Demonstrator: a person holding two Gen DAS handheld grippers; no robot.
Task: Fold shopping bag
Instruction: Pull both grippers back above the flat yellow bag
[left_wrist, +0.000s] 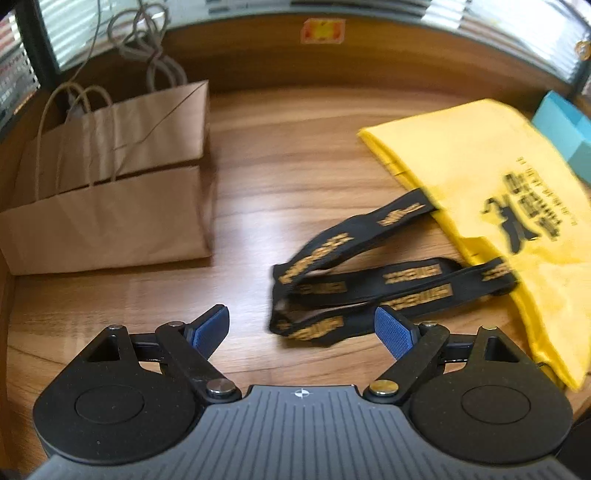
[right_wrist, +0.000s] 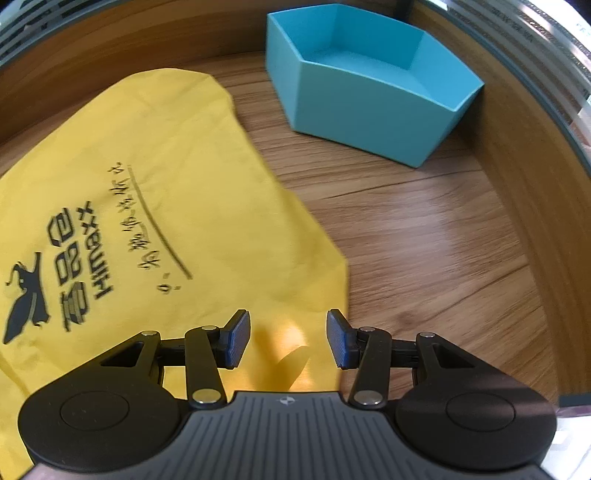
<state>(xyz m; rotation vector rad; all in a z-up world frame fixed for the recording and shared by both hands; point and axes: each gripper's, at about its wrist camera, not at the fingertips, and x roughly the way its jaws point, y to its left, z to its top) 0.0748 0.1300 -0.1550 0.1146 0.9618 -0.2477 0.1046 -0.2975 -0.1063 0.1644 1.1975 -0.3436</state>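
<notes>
A: Edges? Room?
B: Table (left_wrist: 258, 147) has a raised wooden rim at the back and right. Paper bags (left_wrist: 110, 192) far left, blue box (right_wrist: 369, 85) back right. Bare wood between them.
A: Bag?
B: Yellow bag (right_wrist: 166, 184) lies flat, straps (left_wrist: 369, 280) trailing left.
A: Jaws?
B: Left gripper (left_wrist: 302, 328) spread wide, empty, strap ends just ahead. Right gripper (right_wrist: 288, 339) half spread over the bag's near corner, nothing pinched.

Yellow shopping bag (left_wrist: 491, 177) cut off at right edge in left wrist view, at left edge in right wrist view; small print blurred. Blue box (left_wrist: 565, 129) mostly out of frame. Brown paper bags (left_wrist: 110, 184) clipped at left, edges smeared.
</notes>
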